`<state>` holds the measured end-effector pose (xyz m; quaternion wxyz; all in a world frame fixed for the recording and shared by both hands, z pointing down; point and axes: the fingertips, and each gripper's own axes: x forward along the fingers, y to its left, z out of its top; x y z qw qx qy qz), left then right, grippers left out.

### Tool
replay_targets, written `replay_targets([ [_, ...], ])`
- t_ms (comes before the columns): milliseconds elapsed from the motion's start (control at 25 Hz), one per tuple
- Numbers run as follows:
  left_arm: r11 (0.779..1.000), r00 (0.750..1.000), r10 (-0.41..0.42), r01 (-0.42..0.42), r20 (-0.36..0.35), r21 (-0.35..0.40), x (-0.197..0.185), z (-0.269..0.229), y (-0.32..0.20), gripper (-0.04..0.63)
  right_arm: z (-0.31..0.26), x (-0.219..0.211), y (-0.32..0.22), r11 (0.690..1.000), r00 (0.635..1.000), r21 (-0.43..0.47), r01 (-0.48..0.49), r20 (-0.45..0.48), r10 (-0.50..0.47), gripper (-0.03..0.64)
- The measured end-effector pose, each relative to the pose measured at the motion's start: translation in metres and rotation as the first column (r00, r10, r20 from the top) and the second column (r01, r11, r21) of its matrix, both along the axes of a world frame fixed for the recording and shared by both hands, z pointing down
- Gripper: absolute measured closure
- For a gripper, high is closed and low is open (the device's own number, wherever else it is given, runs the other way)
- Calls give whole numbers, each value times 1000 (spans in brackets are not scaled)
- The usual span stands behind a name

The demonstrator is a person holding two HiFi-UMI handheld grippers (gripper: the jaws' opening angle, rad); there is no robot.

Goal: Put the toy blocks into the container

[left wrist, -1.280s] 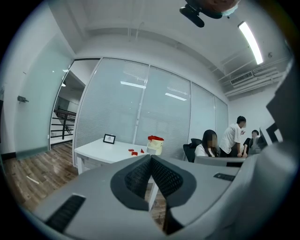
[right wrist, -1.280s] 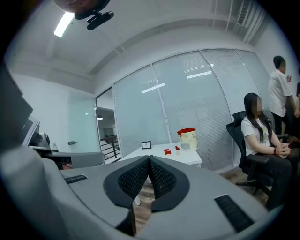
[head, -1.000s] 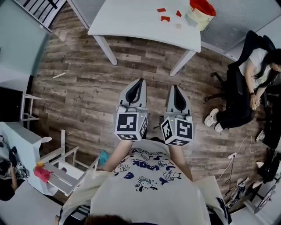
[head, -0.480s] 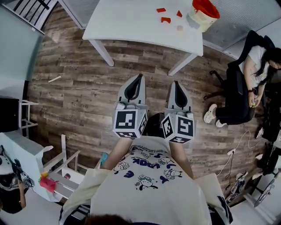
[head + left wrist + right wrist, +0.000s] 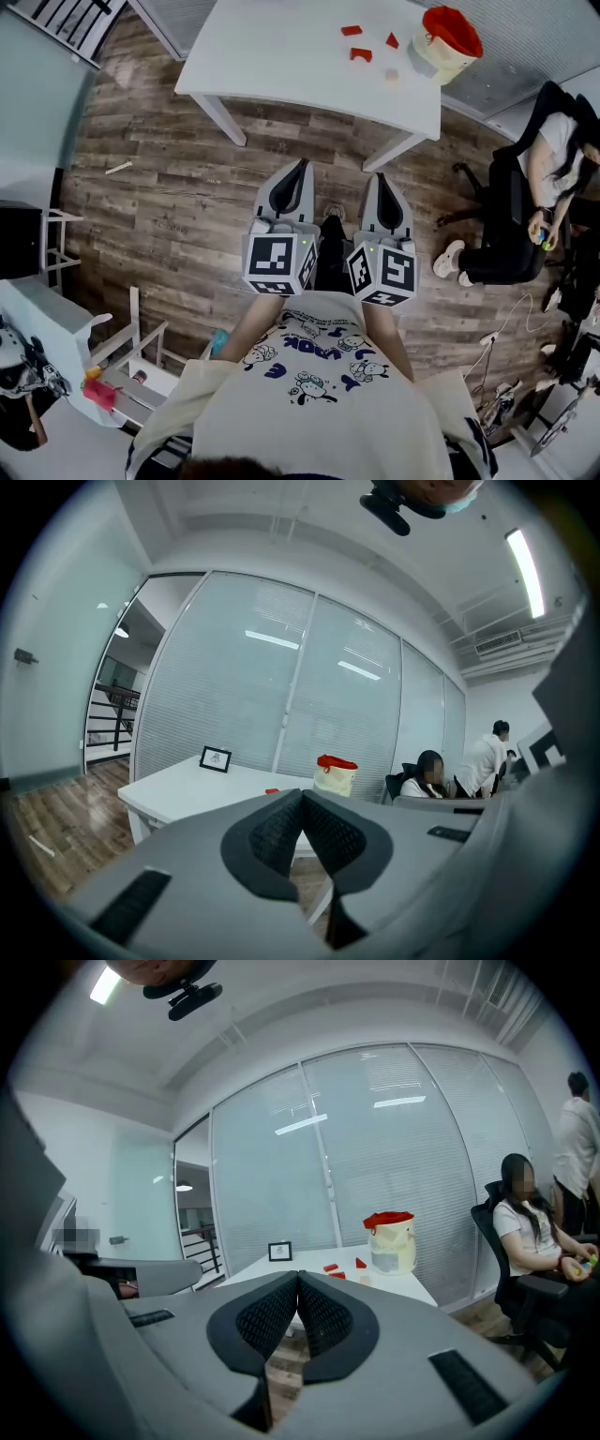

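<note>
Several small red toy blocks [image 5: 360, 53] and a pale one [image 5: 391, 74] lie on the white table [image 5: 281, 52] far ahead. Beside them at the table's right end stands the cream container with a red rim [image 5: 446, 41]. In the right gripper view the red blocks [image 5: 333, 1267] lie left of the container [image 5: 391, 1241]; the left gripper view shows the container [image 5: 336, 775] too. My left gripper [image 5: 300, 170] and right gripper [image 5: 380, 180] are held side by side over the wooden floor, well short of the table. Both are shut and hold nothing.
A person sits in a black office chair [image 5: 511, 183] to the right of the table. A small framed picture [image 5: 216, 758] stands on the table's far side. White furniture and a small rack [image 5: 131, 361] stand at the lower left. Glass walls with blinds lie behind the table.
The table, blocks and container have shifted slightly right and lower in the head view. Both grippers have kept their place side by side and stayed shut.
</note>
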<state>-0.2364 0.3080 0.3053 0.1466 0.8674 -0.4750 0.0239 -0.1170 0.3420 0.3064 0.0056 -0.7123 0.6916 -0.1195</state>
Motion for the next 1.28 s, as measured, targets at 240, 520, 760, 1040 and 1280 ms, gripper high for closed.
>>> replay_targets([
  [240,1000,1000,-26,26,7,0,24,1,-46,563,1,25,-49,1000,1000,1,31,6,-31,621],
  [520,999,999,-40,40,14,-7,62,-3,-96,563,-4,68,-102,999,999,2,38,7,-38,621],
  [760,999,999,-41,41,18,-10,94,-3,-130,563,-1,100,-137,999,999,-4,39,7,-39,621],
  [1040,999,999,-42,43,27,-19,124,2,-160,563,8,130,-170,999,999,-18,41,23,-41,621],
  [1280,998,998,-45,46,35,-37,132,6,-175,563,15,141,-188,999,998,-36,38,42,-37,621],
])
